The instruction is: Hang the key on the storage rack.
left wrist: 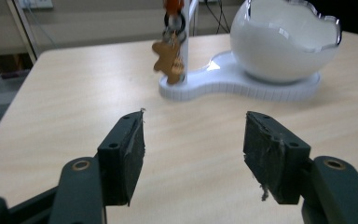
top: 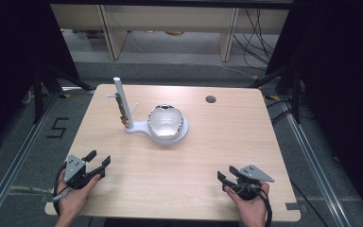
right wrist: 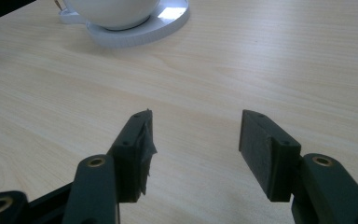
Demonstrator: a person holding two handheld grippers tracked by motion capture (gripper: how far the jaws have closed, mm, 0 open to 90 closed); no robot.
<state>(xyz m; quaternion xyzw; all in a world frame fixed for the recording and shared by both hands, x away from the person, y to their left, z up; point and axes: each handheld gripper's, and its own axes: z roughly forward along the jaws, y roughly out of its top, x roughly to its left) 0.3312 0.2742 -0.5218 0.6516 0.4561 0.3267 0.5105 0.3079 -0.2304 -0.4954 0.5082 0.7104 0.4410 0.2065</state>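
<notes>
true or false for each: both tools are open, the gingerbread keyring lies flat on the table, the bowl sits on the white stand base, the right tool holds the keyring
1. Both tools are open: true. The left tool and right tool have jaws apart with nothing between them.
2. The keyring lies flat on the table: false. It hangs beside the stand's post.
3. The bowl sits on the white base: true.
4. The right tool holds the keyring: false. It is empty, near the table's front edge.
</notes>
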